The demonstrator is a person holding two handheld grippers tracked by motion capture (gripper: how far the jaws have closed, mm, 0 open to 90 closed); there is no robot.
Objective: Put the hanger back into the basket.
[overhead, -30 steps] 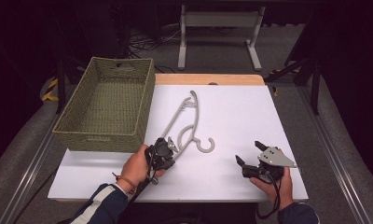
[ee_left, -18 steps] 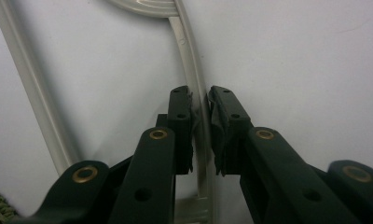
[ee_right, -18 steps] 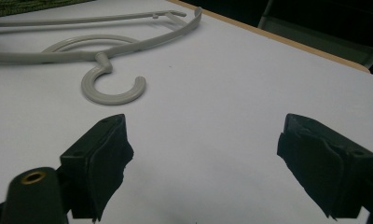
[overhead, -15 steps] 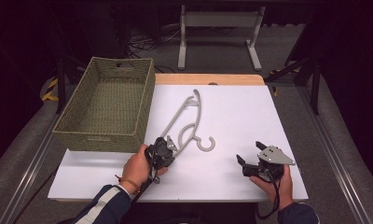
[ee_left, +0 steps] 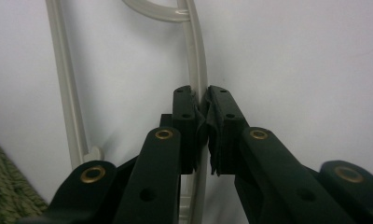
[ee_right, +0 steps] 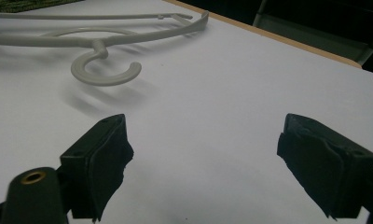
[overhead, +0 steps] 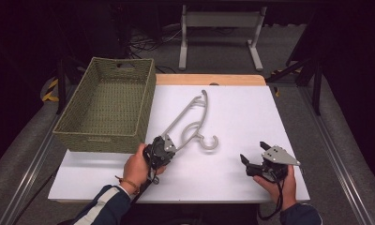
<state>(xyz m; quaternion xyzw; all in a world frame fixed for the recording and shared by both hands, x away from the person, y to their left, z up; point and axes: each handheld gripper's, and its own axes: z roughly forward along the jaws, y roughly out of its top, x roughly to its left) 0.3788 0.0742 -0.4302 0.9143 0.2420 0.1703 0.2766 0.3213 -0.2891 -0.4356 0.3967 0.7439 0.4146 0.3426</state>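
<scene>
A pale grey plastic clothes hanger (overhead: 190,117) lies flat on the white table (overhead: 251,112), with its hook toward me. My left gripper (overhead: 169,143) is at the hanger's near end. In the left gripper view its jaws (ee_left: 201,95) have just been closing and now pinch one thin arm of the hanger (ee_left: 198,70) between the pads. My right gripper (overhead: 253,152) rests low over the table at the right, open, with bare table between its pads (ee_right: 205,126). The hanger's hook (ee_right: 105,70) lies well ahead of it, apart from it.
A green woven basket (overhead: 106,140) stands on the left side of the table, close beside the left hand; its wall shows in the left gripper view (ee_left: 3,186). A wooden edge (overhead: 209,79) runs along the table's far side. A metal stand (overhead: 218,28) sits behind it.
</scene>
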